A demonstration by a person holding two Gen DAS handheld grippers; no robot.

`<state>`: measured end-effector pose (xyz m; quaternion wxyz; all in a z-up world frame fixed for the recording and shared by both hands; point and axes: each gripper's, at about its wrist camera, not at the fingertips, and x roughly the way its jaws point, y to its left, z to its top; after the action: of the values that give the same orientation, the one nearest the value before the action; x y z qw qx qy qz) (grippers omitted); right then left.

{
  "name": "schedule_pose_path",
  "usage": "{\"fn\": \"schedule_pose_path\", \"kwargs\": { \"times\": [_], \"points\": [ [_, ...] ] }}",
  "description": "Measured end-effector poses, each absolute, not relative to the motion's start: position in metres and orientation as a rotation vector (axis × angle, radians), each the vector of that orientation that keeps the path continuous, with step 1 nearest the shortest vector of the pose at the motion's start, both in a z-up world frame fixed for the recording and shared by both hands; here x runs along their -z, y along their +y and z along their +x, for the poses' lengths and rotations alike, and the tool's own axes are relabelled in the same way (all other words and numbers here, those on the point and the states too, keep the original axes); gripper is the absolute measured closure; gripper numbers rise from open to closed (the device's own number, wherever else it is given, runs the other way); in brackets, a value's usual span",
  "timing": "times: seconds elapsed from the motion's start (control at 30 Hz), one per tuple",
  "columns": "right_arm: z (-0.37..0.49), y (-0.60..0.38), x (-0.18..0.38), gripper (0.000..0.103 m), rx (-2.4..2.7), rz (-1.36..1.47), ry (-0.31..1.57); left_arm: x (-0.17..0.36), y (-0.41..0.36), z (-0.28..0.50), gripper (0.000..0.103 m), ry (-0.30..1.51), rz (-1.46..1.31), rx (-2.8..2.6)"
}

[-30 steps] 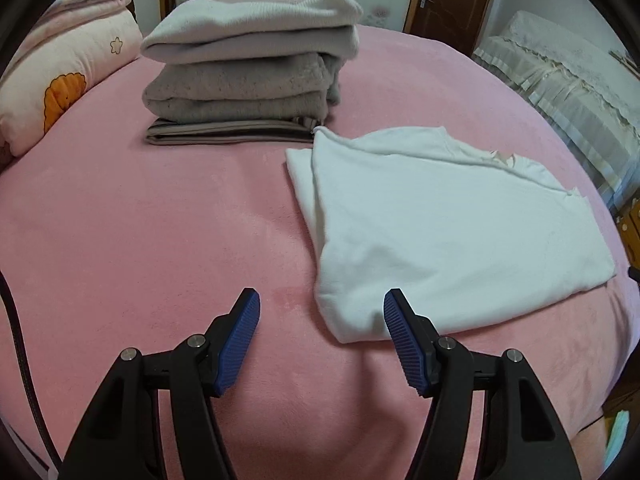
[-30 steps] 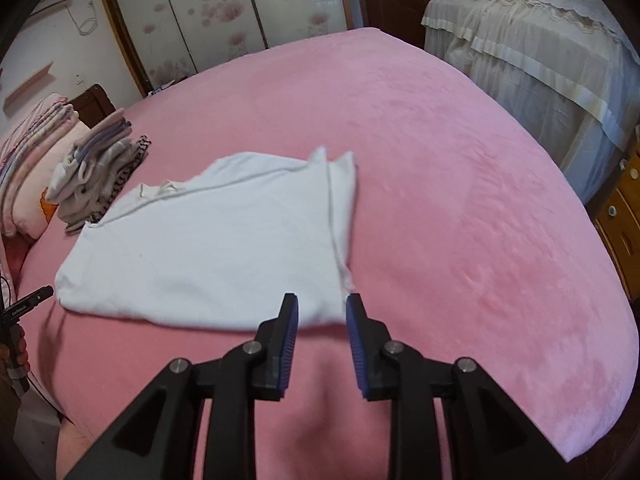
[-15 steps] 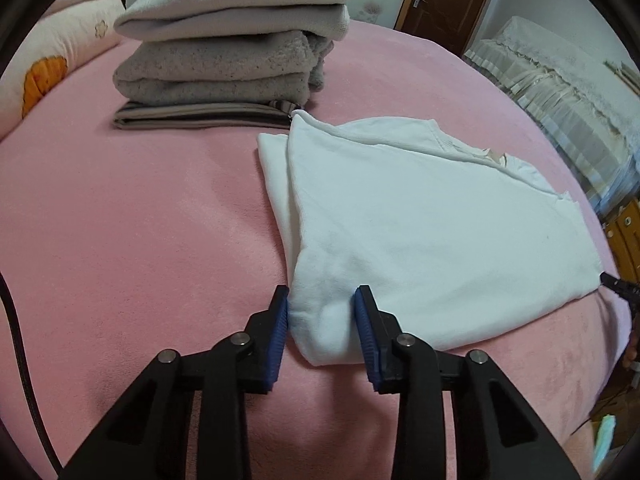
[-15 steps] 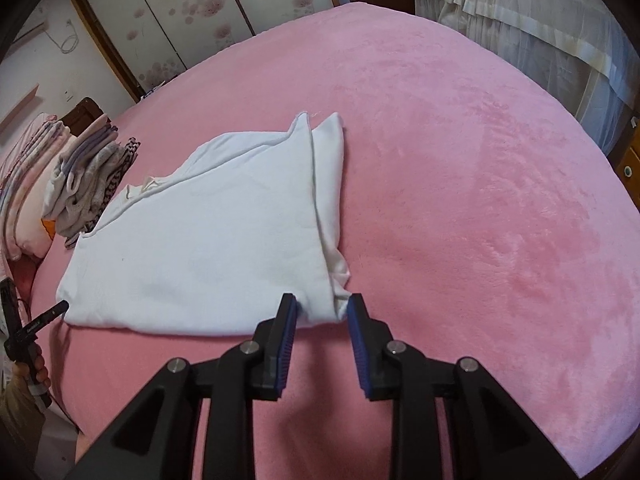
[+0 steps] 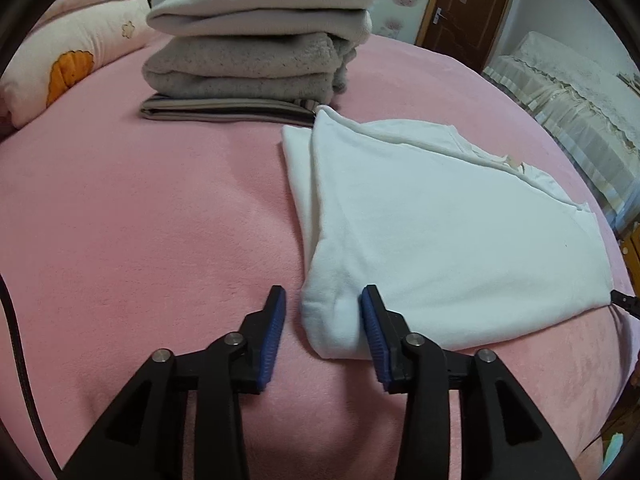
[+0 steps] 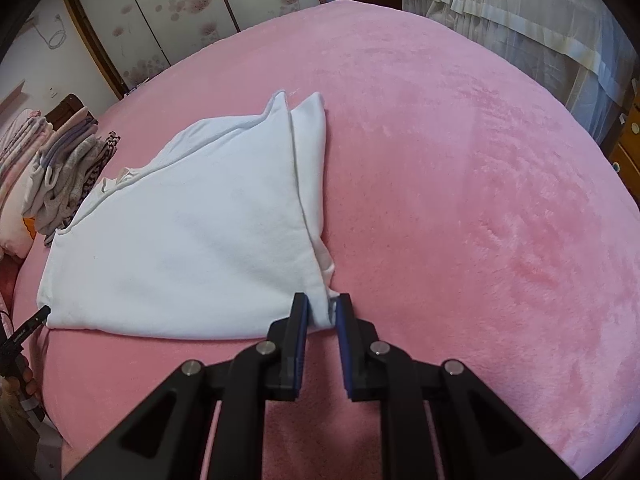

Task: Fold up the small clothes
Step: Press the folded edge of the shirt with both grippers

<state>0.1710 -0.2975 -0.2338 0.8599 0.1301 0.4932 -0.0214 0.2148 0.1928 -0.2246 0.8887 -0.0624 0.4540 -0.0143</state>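
Note:
A white garment (image 5: pixel 440 232) lies folded flat on the pink bed (image 5: pixel 160 220). My left gripper (image 5: pixel 323 304) is open, its blue-padded fingers either side of the garment's near left corner, which bulges between them. In the right wrist view the same garment (image 6: pixel 192 240) spreads to the left, and my right gripper (image 6: pixel 322 312) has its fingers close together around the near right corner, with a small gap still showing beside the cloth.
A stack of folded grey and beige clothes (image 5: pixel 260 40) sits at the back left, also in the right wrist view (image 6: pixel 68 176). A pillow (image 5: pixel 68 64) lies far left. A second bed with a cream cover (image 5: pixel 580 96) stands at right. A door (image 5: pixel 468 4) is behind.
Both grippers have moved forward onto the garment's near corners. The left fingers narrowed from wide open, then spread a little. The right fingers now have the corner between them.

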Motion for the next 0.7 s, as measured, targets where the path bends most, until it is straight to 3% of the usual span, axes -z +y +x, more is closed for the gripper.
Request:
{"fn": "schedule_pose_path", "kwargs": {
  "times": [0.13,0.7],
  "points": [
    [0.17,-0.3,0.232,0.083,0.062,0.283,1.029,0.22,0.196,0.209,0.053,0.926,-0.144,-0.011],
    [0.158,-0.284,0.207,0.083,0.106,0.214,0.968,0.207,0.208,0.194,0.042,0.926,-0.309,-0.182]
  ]
}}
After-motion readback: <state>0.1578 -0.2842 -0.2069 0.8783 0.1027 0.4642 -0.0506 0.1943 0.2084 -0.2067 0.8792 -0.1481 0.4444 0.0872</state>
